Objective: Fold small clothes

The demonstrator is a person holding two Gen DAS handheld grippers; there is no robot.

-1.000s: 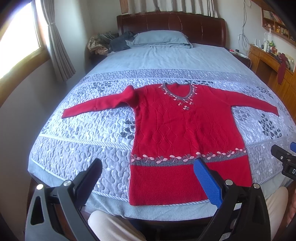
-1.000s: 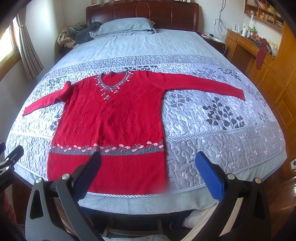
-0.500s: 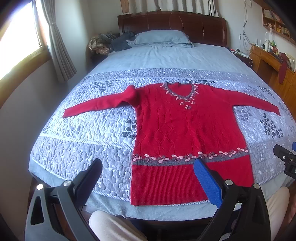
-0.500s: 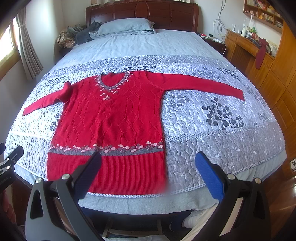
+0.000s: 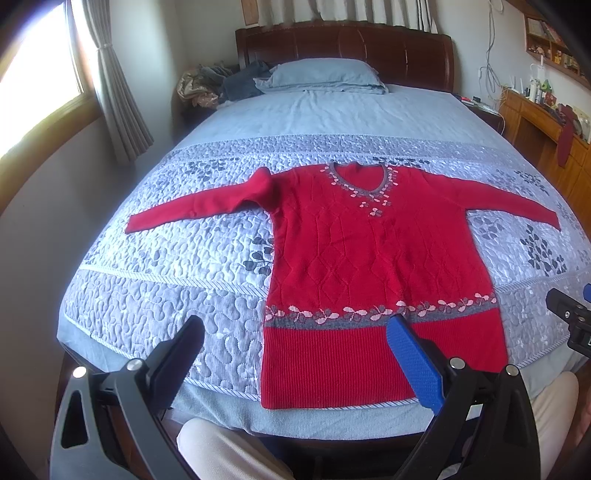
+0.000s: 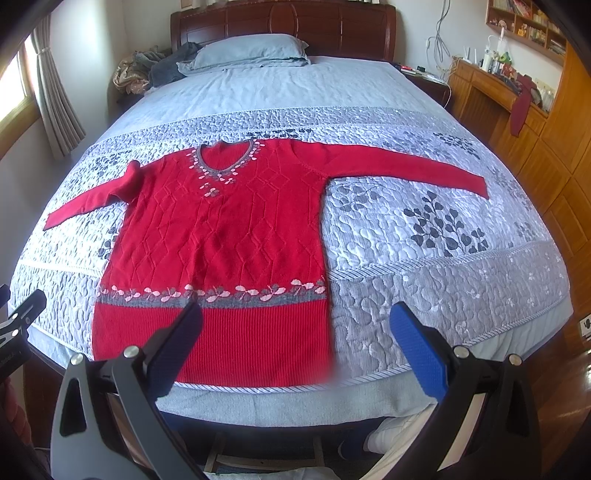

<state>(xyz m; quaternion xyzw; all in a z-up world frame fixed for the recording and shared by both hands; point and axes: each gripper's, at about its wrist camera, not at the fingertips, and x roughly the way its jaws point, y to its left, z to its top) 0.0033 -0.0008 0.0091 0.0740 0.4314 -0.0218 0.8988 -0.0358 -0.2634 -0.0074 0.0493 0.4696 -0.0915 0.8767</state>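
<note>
A red knit sweater (image 5: 369,266) lies flat and face up on the bed, both sleeves spread out, hem toward me. It also shows in the right wrist view (image 6: 221,236). My left gripper (image 5: 295,347) is open and empty, held above the foot of the bed near the hem's left corner. My right gripper (image 6: 295,332) is open and empty, above the hem's right corner. The right gripper's edge shows in the left wrist view (image 5: 570,321).
The bed has a grey-blue quilt (image 6: 424,258), a blue pillow (image 6: 251,51) and a dark wooden headboard (image 6: 295,18). Loose clothes (image 6: 147,70) are piled beside the pillow. A wooden desk and cabinets (image 6: 517,110) stand along the right. A window and curtain (image 5: 110,92) are on the left.
Both grippers have drifted only slightly; the sweater sits a touch lower and to the right in the left wrist view. The sweater has not moved on the bed.
</note>
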